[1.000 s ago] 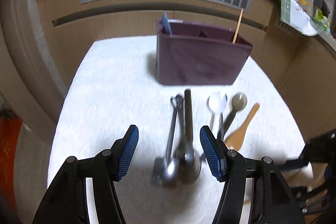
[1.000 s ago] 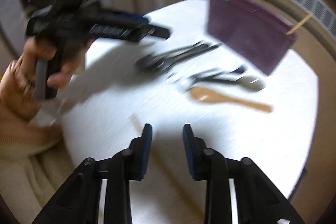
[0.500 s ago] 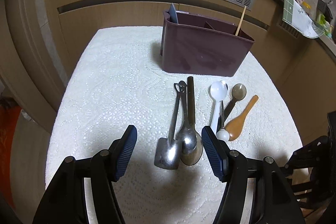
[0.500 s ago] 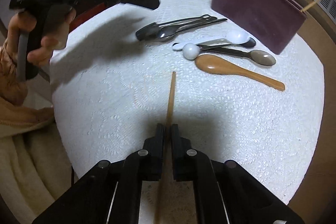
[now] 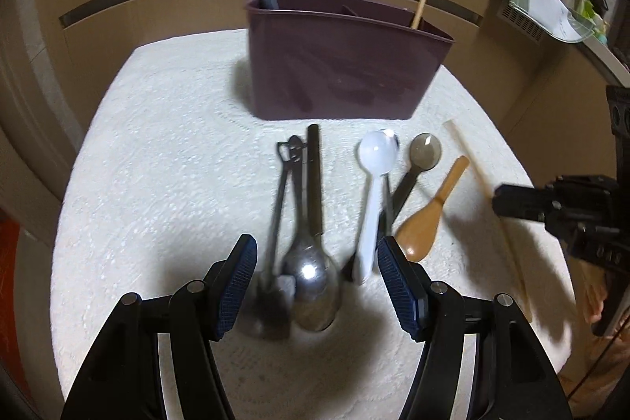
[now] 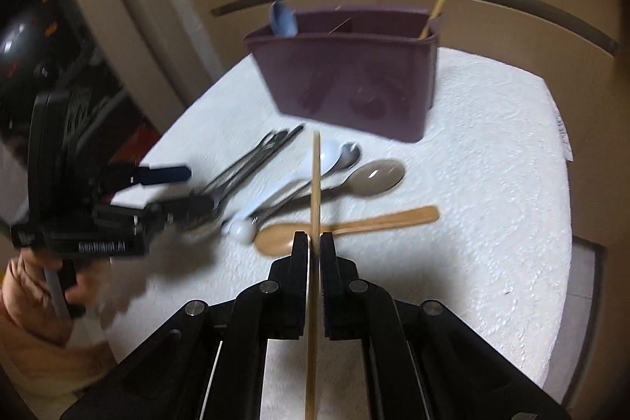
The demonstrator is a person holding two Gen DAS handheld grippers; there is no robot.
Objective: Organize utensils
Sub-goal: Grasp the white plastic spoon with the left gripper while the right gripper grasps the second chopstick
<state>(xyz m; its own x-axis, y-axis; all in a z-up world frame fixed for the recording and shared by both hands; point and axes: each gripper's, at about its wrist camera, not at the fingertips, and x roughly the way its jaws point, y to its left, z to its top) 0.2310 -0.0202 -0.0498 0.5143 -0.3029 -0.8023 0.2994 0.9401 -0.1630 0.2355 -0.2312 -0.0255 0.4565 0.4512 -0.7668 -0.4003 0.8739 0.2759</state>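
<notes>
Right gripper (image 6: 314,243) clamped on a wooden chopstick (image 6: 315,180), left gripper (image 5: 315,262) apart over the metal spoons (image 5: 311,270); next, judging by its mate there, the maroon caddy (image 6: 354,81).

left wrist: steep, close | right wrist: likewise | shared: caddy (image 5: 346,65) (image 6: 350,77) (purple)

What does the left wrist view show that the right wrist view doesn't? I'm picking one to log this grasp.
Only the left wrist view shows the open left gripper straddling the bowl of a metal spoon, and a cluttered shelf at upper right. Only the right wrist view shows the right gripper shut on a wooden chopstick, and the hand holding the other gripper. Both show the maroon utensil caddy, white spoon, wooden spoon and the white tablecloth.
</notes>
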